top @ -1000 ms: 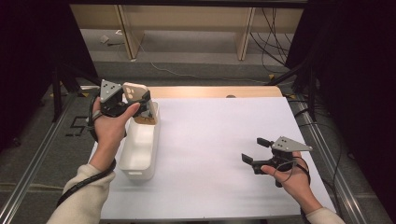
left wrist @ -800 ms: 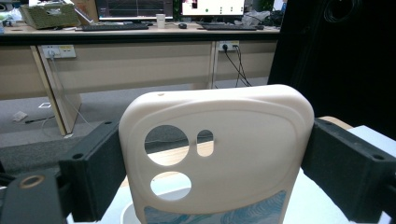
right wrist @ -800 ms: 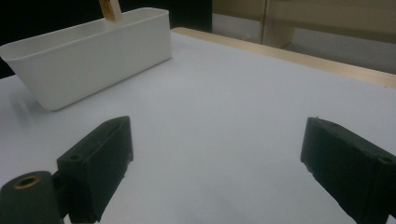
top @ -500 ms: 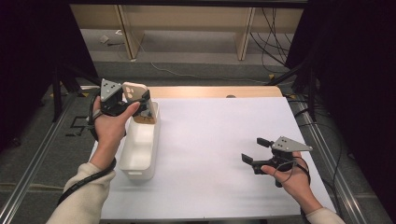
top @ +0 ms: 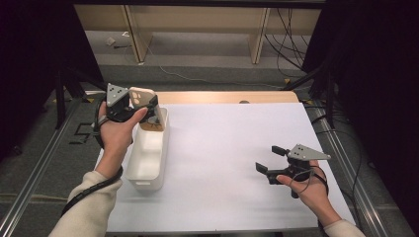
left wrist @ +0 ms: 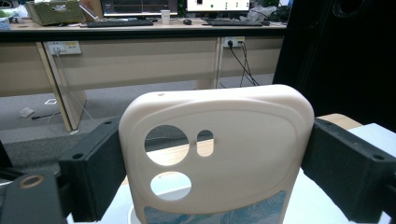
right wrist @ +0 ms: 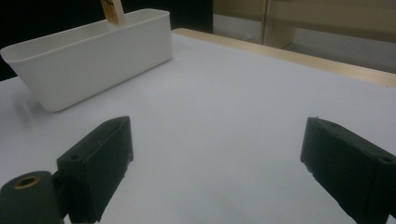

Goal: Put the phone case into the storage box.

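My left gripper was clamped across the width of a cream phone case, its pads pressing the case's two long edges, camera cut-outs uppermost and a blue-patterned band showing at the bottom. I held the case upright over the far end of the white plastic bin, which stood near the left edge of the white table; its lower end sat at about rim level, though I could not tell whether it already touched the bin's inside. I judged this to be the placing step: the case carried to the bin and not yet let go. The next move, as I read it, called for lowering the case a little further inside the walls, then easing the jaws apart so it dropped flat rather than tipping over the rim. To the right, well apart from the bin, my right gripper rested low over bare table with its jaws wide apart and nothing between them.
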### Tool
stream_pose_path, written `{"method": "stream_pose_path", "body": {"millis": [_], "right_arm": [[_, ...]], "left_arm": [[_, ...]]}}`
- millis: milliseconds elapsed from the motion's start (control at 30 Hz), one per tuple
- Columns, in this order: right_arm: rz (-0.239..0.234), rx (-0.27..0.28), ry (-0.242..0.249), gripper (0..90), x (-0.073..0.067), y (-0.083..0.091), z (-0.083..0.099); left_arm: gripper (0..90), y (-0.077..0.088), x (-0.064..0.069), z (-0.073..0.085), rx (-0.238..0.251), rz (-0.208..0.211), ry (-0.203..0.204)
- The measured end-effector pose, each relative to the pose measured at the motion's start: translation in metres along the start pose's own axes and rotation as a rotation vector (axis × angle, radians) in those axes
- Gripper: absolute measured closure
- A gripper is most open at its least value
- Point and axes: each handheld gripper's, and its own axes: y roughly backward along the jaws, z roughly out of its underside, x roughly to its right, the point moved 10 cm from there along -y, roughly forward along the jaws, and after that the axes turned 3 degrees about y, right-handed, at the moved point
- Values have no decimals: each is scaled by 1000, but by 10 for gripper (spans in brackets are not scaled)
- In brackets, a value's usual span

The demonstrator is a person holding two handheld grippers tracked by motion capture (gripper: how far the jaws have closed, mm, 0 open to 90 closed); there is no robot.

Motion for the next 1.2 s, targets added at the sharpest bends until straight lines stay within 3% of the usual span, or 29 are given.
{"method": "stream_pose_path", "body": {"millis": [1200], "right_arm": [[1, 2, -2, 103, 1, 0, 0]], "left_arm": [[109, -7, -13, 4, -17, -31, 10]]}}
